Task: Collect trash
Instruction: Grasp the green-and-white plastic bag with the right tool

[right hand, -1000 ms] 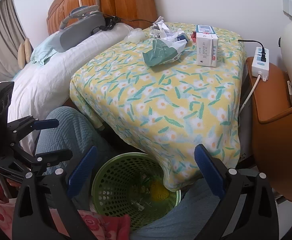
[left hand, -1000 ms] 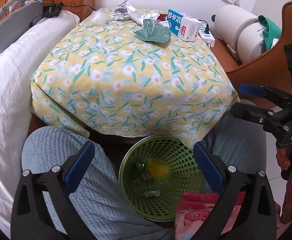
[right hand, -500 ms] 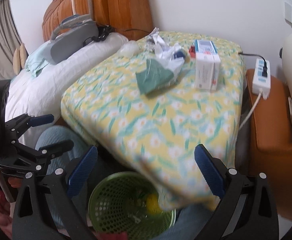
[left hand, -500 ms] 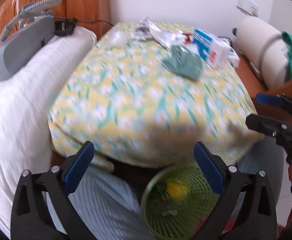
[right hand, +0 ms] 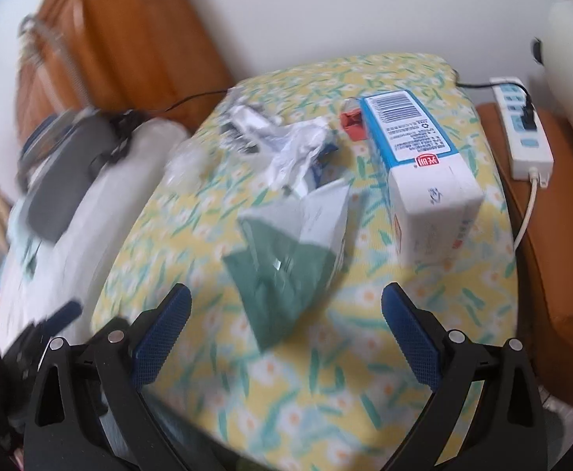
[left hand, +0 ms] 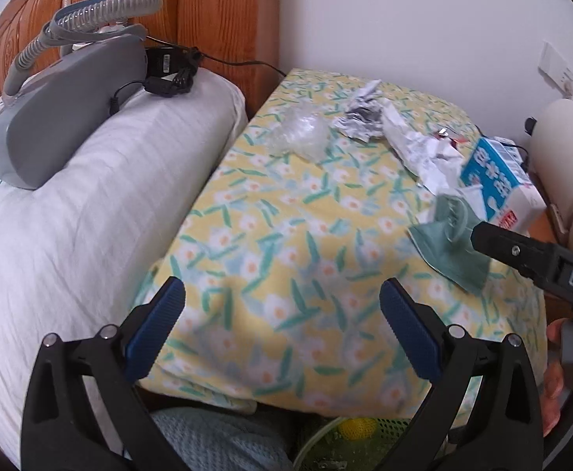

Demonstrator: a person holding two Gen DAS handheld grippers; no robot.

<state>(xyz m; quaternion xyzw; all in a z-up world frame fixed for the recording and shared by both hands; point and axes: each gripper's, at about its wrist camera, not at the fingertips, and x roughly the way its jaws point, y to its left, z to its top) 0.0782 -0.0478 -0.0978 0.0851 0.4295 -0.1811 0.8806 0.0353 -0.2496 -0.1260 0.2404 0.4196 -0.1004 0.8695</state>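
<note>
A: Right gripper (right hand: 286, 329) jaws wide, empty, lined up on the green wrapper (right hand: 282, 274) at frame centre. Left gripper (left hand: 282, 325) also wide, empty, low centre of its view.

B: Risk?

A: Wrapper's thin, crumpled and lies flat on the floral cloth (right hand: 325, 373); fingers may pinch cloth too and drag the milk carton (right hand: 423, 165) just right of it.

B: Other trash?

A: Crumpled paper (left hand: 415, 149), foil (left hand: 359, 117), clear plastic (left hand: 300, 135), upper centre. Green basket (left hand: 380, 428) at bottom edge.

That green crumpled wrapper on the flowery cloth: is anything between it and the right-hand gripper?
Nothing visible. The green crumpled wrapper lies just ahead of the open right gripper, only bare floral tablecloth between; the blue-and-white carton stands aside.
</note>
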